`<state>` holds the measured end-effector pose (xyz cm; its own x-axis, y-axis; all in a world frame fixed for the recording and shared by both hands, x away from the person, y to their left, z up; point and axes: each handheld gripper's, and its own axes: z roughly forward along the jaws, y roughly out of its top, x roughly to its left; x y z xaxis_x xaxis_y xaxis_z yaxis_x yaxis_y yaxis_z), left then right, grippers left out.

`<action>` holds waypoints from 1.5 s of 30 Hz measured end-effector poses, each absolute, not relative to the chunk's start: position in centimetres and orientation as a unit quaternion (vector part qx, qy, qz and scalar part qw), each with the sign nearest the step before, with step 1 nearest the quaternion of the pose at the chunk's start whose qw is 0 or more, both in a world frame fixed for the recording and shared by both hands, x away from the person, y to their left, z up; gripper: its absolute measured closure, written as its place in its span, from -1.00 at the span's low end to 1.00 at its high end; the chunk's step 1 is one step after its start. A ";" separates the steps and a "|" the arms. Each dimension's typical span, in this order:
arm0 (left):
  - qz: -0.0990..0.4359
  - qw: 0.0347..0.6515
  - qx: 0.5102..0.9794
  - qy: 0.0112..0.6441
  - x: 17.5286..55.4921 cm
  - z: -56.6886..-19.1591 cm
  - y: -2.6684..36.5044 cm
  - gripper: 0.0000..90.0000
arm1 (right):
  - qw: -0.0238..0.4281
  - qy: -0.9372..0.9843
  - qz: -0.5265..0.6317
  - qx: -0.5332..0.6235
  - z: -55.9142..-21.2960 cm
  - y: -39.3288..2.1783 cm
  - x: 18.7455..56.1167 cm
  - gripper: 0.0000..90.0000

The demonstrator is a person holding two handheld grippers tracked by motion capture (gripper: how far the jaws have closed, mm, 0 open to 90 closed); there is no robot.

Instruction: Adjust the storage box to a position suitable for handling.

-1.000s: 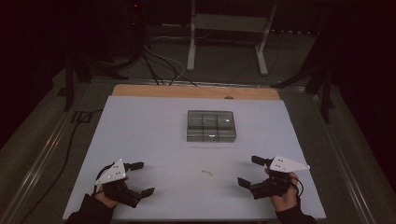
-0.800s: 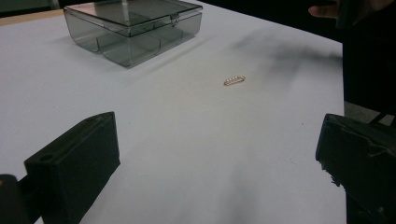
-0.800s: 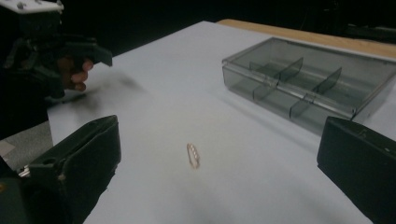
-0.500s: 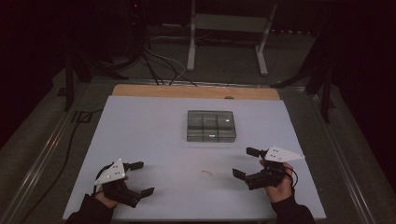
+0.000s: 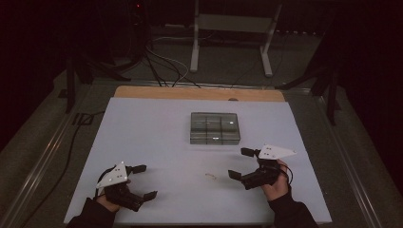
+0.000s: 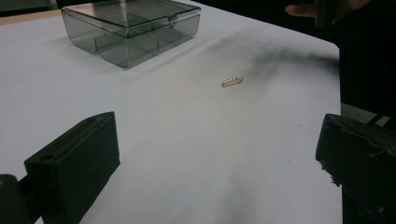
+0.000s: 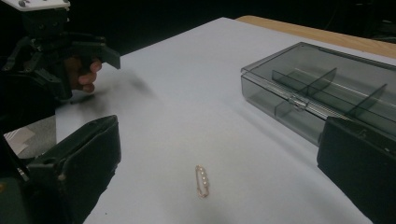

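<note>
The small gold pin (image 7: 202,181) lies bare on the white desk (image 5: 142,133), low in the centre of the high view, below the closed clear box (image 5: 215,128), so nothing blocks a pick. The right gripper (image 5: 241,163) sits just right of it, jaws spread wide and aimed at it. The left gripper (image 5: 144,181) rests at lower left, jaws likewise spread, well apart from it.

The room is dim; a white table top (image 5: 142,142) with a wooden far edge (image 5: 199,93) stands on grey floor (image 5: 228,61); cables (image 5: 161,66) trail beside a white metal stand (image 5: 233,33).
</note>
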<state>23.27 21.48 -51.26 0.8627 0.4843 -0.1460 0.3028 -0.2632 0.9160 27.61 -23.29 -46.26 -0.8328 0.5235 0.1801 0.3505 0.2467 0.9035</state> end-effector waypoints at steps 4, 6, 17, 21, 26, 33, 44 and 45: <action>0.081 0.554 0.790 0.249 23.3 -51.3 21.5 -0.97 | 0.074 0.790 0.544 0.273 -46.5 -22.7 28.0 -1.00; 0.081 0.554 0.790 0.249 23.3 -51.3 21.5 -0.97 | 0.065 0.792 0.542 0.275 -46.6 -22.5 28.3 -1.00; 0.079 0.555 0.790 0.249 23.3 -51.3 21.5 -0.97 | 0.039 0.798 0.533 0.278 -47.6 -21.1 29.6 -1.00; 0.078 0.554 0.790 0.250 23.3 -51.3 21.5 -0.97 | 0.029 0.800 0.533 0.274 -47.8 -20.6 29.9 -1.00; 0.077 0.554 0.791 0.249 23.3 -51.3 21.5 -0.97 | 0.029 0.815 0.516 0.261 -48.3 -19.8 30.3 -1.00; 0.076 0.554 0.791 0.249 23.4 -51.4 21.5 -0.97 | 0.019 0.839 0.478 0.259 -49.3 -18.4 30.6 -1.00; 0.074 0.554 0.791 0.249 23.4 -51.4 21.6 -0.97 | 0.042 0.874 0.404 0.265 -51.1 -16.7 30.9 -0.09; 0.075 0.554 0.791 0.248 23.4 -51.4 21.5 -0.97 | 0.042 0.877 0.399 0.264 -51.2 -16.6 31.0 0.02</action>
